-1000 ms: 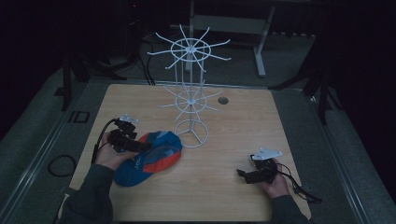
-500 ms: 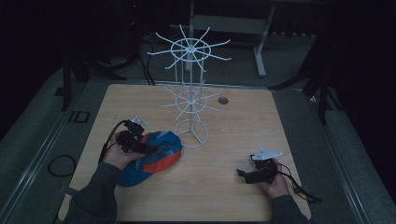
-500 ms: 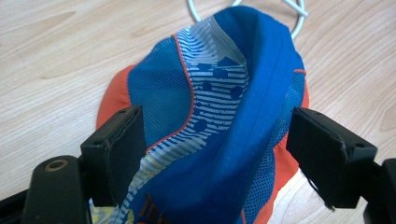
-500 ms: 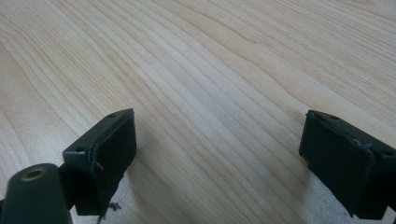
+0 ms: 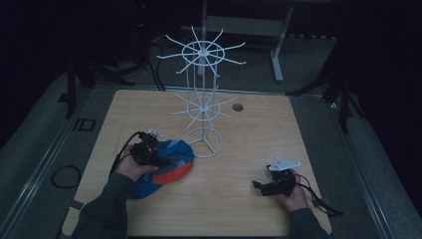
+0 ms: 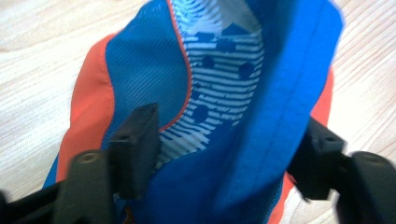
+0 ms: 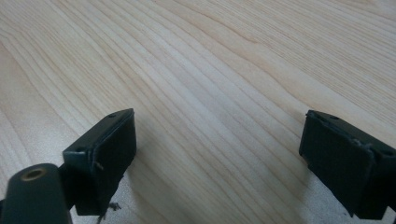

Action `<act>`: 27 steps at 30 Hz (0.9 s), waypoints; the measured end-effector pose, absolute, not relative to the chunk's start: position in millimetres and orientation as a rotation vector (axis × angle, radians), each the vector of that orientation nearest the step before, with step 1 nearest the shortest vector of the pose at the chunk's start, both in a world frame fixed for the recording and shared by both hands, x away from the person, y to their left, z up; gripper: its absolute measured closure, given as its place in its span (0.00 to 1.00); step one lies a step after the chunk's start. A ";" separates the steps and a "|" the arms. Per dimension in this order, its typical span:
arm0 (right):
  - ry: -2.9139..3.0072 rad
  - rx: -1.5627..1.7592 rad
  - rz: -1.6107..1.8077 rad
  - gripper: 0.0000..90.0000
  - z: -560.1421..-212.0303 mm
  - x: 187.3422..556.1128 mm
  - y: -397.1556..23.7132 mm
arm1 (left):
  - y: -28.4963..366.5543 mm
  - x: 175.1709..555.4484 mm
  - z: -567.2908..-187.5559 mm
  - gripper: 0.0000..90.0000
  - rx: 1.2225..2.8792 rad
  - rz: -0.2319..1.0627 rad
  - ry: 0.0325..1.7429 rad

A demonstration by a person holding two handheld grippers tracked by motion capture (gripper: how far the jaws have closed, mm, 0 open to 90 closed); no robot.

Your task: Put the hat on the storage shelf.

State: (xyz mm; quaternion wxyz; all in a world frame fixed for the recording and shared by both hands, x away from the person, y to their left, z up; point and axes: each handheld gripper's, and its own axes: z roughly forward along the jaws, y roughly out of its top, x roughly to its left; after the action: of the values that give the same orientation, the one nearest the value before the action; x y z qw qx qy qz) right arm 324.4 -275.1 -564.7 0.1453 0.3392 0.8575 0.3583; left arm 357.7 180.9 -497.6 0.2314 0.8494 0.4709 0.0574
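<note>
The cap point(image 5: 166, 167) lies on the wooden table point(image 5: 249, 124) at about 7 o'clock from the white wire rack point(image 5: 203, 99), its long axis running toward 1 o'clock. The left gripper point(image 6: 224, 154) is right on it, far nearer than the right; its jaws have just been closing, with a soft fold of blue mesh and orange cloth between them, not yet clearly pinched. The right gripper point(image 7: 219, 154) rests spread wide over bare wood grain at 4 o'clock

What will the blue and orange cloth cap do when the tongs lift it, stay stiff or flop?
The blue and orange cloth cap will probably flop: its thin mesh fabric already folds between the left tongs. It likely weighs little, and its woven surface probably won't slip.
</note>
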 end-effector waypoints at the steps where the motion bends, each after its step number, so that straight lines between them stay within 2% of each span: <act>1: 2.470 0.977 1.032 0.12 -564.7 324.4 -275.1 | 180.7 357.6 -497.9 0.48 2.335 0.162 1.305; 4: 2.471 0.976 1.033 0.12 -564.7 324.4 -275.1 | 180.9 357.1 -497.2 0.65 2.347 0.172 1.302; 5: 2.471 0.977 1.033 0.12 -564.7 324.4 -275.1 | 181.5 356.1 -495.3 0.65 2.353 0.172 1.287; 6: 2.471 0.977 1.033 0.12 -564.7 324.3 -275.1 | 181.7 355.5 -494.2 0.76 2.357 0.178 1.283; 7: 2.471 0.976 1.033 0.12 -564.7 324.3 -275.1 | 182.5 355.1 -492.8 0.83 2.367 0.189 1.272; 10: 2.471 0.976 1.032 0.12 -564.7 324.3 -275.2 | 186.6 353.9 -489.9 0.95 2.362 0.213 1.271; 15: 2.472 0.975 1.032 0.12 -564.6 324.3 -275.2 | 196.6 349.5 -484.0 0.98 2.334 0.228 1.262; 27: 2.470 0.973 1.032 0.12 -564.7 324.4 -275.3 | 221.8 338.3 -453.7 0.98 2.220 0.320 1.269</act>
State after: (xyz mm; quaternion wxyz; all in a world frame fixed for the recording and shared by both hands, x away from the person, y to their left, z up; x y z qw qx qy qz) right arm 324.4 -275.3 -564.7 0.1458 0.3380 0.8579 0.3585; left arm 338.3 221.8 -453.7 0.2785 0.8273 0.4731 0.1192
